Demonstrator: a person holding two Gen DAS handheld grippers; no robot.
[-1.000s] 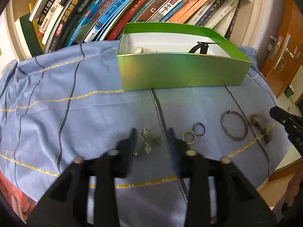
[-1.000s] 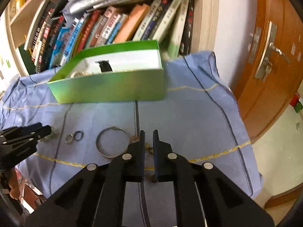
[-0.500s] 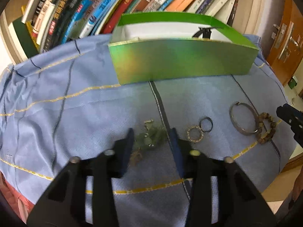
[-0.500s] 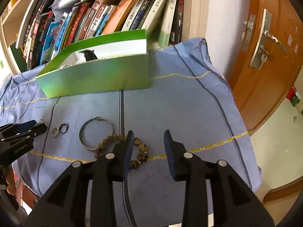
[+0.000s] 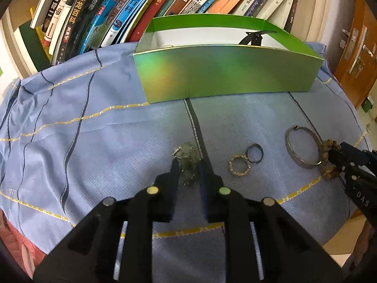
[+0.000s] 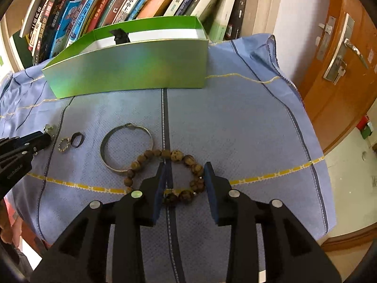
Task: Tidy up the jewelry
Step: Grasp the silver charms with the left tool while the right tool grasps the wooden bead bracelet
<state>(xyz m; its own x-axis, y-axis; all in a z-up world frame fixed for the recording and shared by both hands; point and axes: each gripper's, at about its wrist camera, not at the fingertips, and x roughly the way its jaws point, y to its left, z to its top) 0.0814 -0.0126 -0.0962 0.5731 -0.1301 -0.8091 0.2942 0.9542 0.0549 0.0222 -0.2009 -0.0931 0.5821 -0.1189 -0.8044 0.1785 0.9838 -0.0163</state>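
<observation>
We are working on the pick-up step with both hands at once, gathering the loose pieces off the blue cloth so they can go into the green box sitting at the back against the books. Our left gripper is closing around the pale green beaded piece; its fingers are pressing in on either side with only the piece filling the gap, so we are judging it as gripped, though the piece is lying on the cloth and not lifted. Our right gripper is standing wide open over the near side of the brown bead bracelet, one finger inside the loop and the other outside, with nothing held. The bracelet is touching the silver bangle at its left edge, and the two small rings are lying just beside each other between the bangle and the left gripper. Next we are needing to squeeze the right fingers onto the strand of beads between them, then raise both hands straight up and carry them over the front wall of the box. We are judging that the bracelet may drag the bangle along as it rises, so a slow lift is looking wise.
</observation>
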